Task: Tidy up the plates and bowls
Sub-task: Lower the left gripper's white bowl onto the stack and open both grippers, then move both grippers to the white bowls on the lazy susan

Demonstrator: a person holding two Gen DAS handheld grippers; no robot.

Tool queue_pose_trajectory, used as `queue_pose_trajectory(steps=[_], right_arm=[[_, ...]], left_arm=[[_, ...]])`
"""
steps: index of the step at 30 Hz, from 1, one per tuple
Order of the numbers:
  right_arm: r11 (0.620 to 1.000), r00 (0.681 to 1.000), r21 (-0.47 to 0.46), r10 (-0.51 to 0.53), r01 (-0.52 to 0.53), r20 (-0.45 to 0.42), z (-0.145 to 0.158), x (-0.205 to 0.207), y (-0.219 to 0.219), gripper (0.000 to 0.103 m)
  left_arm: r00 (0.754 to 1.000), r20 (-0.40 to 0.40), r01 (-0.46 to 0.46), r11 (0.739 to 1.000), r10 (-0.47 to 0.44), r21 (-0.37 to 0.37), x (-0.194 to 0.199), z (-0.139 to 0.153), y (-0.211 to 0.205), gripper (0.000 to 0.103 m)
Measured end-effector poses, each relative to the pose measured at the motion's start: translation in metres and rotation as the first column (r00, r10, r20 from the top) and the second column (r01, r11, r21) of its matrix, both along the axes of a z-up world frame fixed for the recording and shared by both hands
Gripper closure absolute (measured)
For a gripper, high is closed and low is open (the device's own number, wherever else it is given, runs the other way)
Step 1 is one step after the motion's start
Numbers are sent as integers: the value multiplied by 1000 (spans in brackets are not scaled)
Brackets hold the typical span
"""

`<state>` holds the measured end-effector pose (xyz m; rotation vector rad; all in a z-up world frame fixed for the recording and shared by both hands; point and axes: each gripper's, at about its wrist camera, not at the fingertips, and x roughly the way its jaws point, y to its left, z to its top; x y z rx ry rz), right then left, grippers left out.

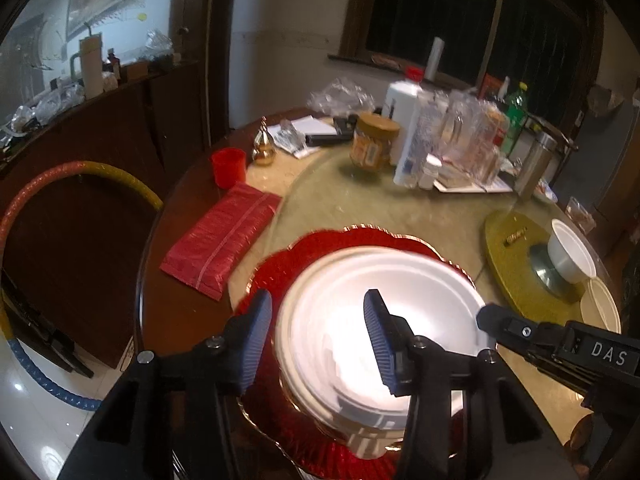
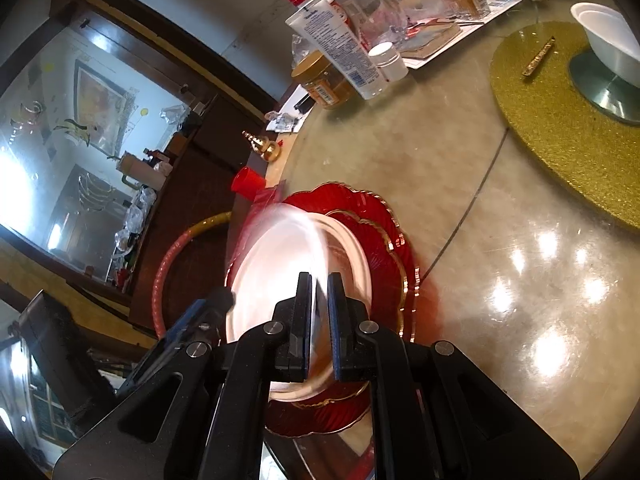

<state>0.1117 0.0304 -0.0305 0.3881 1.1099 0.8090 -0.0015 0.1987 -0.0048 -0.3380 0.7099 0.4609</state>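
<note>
White foam shows first in the left wrist view: a white bowl (image 1: 384, 320) sits on a stack of white plates (image 1: 360, 420), and these rest on the red scalloped charger plates (image 1: 280, 276) at the near edge of the worktop (image 1: 400, 208). The left gripper (image 1: 320, 344) has its jaws released, one blue pad outside the bowl's near rim and one over its hollow, neither pressing on it. The right gripper (image 1: 486, 318) reaches in from the right and meets the bowl's far rim. Further right, a second white bowl (image 1: 570, 254) lies tilted on a metal stand (image 1: 548, 268) on the gold round mat (image 1: 516, 256), with a cream plate (image 1: 604, 304) just beside it. A red packet (image 1: 222, 240) and a red cup (image 1: 228, 168) lie to the left.

From the right wrist view, the right gripper (image 2: 319, 328) is clenched on the rim of the white bowl (image 2: 280, 272), a thin edge caught between its pads; the bowl is blurred, so how firmly it is held cannot be told. The left gripper (image 2: 208, 308) shows at the bowl's other side. The red charger plates (image 2: 380, 232) lie beneath, and the second bowl (image 2: 608, 36) stands well apart on the gold mat (image 2: 560, 120).

The step in hand looks like seating this bowl on the pile. The next move probably calls for the right jaws to let go once the bowl sits level, and then for a reach to the tilted bowl on the mat.
</note>
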Motion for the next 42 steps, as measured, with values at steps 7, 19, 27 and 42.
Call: queue_pose_trajectory(steps=[7,19,27,42], right_arm=[[999,1000,33,-22,22,3,4,1,-10,92],[991,995,89,-100,100,-8,14,2,-55,42],[973,980,128,-183,192,-80,0,11,-117,31],[904,924,193,-368,382,-108,-1,29,-224,31]], left_arm=[[996,79,-29,999,31,-20,-9,11,5,55],[992,77,97,995,-95,-10,4,18,-37,23],[975,42,221,975,-220,-10,28,20,-79,23],[916,-2,396,907,-401,-142,97,5,-164,23]])
